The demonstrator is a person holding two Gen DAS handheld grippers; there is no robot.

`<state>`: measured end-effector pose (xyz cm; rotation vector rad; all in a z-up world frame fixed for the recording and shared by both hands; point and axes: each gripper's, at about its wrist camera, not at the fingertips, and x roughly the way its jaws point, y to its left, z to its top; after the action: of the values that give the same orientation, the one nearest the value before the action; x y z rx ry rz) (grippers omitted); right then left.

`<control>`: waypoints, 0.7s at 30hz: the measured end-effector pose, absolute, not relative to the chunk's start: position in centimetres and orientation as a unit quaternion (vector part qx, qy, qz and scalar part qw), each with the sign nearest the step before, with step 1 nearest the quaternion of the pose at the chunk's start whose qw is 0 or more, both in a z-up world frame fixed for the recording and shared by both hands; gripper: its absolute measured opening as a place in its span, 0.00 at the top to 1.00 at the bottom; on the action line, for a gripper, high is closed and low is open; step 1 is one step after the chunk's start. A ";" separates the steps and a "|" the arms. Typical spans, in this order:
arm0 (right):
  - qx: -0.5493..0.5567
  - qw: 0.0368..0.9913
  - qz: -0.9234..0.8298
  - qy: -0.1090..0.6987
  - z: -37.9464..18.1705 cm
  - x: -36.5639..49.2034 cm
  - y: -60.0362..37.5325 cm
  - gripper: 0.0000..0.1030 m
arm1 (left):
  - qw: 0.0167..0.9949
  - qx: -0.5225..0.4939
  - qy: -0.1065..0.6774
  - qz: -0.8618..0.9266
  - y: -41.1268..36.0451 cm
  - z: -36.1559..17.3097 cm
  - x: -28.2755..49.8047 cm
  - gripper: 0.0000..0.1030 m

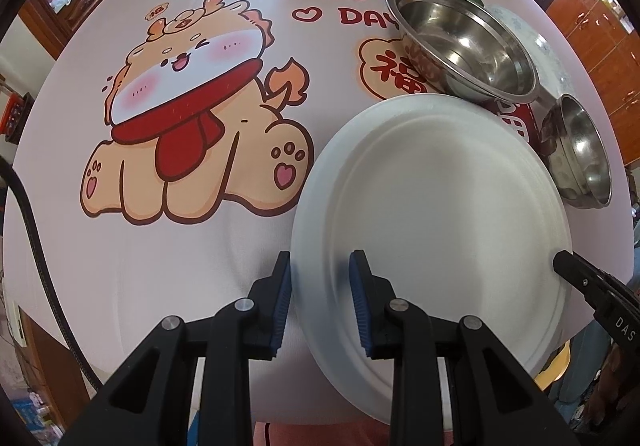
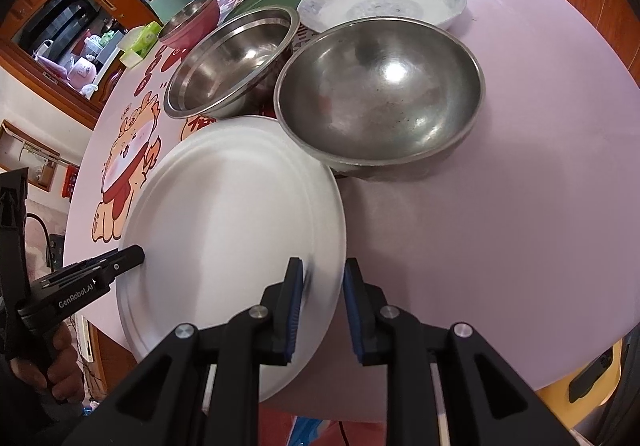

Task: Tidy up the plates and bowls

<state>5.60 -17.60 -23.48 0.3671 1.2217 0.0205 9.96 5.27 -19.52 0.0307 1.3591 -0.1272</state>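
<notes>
Wooden cabinets ring a round table (image 1: 120,246) w/ pale pink cloth printed w/ cartoon dragon (image 1: 192,117), "NICE DAY" in red. White round paper plate (image 1: 432,205) sits at near edge, steel bowls (image 2: 376,93) just beyond. Left gripper (image 1: 320,278) and right gripper (image 2: 322,282), narrowly spread, straddle opposite rims; grip unclear. "GenRobot.AI" on left gripper.

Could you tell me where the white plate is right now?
The white plate lies at the table's near edge, between both grippers, just in front of two steel bowls.
</notes>
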 end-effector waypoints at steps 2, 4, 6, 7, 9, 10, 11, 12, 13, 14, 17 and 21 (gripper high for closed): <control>0.171 0.804 0.011 0.569 -23.6 5.6 -17.6 0.79 | 0.774 0.006 0.630 -0.057 5.5 -19.7 9.9 0.75; 0.171 0.801 0.014 0.573 -23.8 5.6 -17.6 0.79 | 0.774 -0.003 0.631 -0.057 5.6 -20.1 9.8 0.75; 0.167 0.802 0.016 0.573 -23.8 5.4 -17.6 0.79 | 0.773 -0.014 0.632 -0.055 5.8 -20.5 9.6 0.75; 0.165 0.804 0.017 0.572 -23.8 5.4 -17.5 0.79 | 0.774 -0.017 0.630 -0.053 5.9 -20.6 9.5 0.75; 0.161 0.806 0.022 0.570 -23.7 5.2 -17.5 0.79 | 0.775 -0.015 0.629 -0.051 5.9 -20.6 9.2 0.75; 0.159 0.806 0.024 0.570 -23.7 5.2 -17.5 0.79 | 0.777 -0.013 0.628 -0.049 5.9 -20.6 9.1 0.75; 0.158 0.807 0.027 0.569 -23.7 5.1 -17.5 0.78 | 0.779 -0.013 0.626 -0.047 5.9 -20.6 9.0 0.75; 0.157 0.807 0.028 0.569 -23.7 5.1 -17.5 0.78 | 0.779 -0.012 0.625 -0.045 6.0 -20.6 8.8 0.74; 0.156 0.807 0.028 0.569 -23.7 5.0 -17.5 0.78 | 0.780 -0.010 0.624 -0.043 6.0 -20.5 8.7 0.73; 0.155 0.807 0.027 0.569 -23.6 4.9 -17.5 0.77 | 0.781 -0.010 0.623 -0.042 6.1 -20.5 8.5 0.73; 0.157 0.808 0.027 0.567 -23.5 4.9 -17.6 0.73 | 0.782 -0.007 0.622 -0.040 5.9 -20.2 8.2 0.73; 0.155 0.812 0.021 0.563 -22.9 4.6 -17.5 0.72 | 0.785 -0.005 0.618 -0.048 6.1 -19.1 7.5 0.73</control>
<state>4.60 -17.48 -22.90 0.3305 1.2014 0.0451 7.53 6.13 -19.07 -0.0103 1.3321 -0.1045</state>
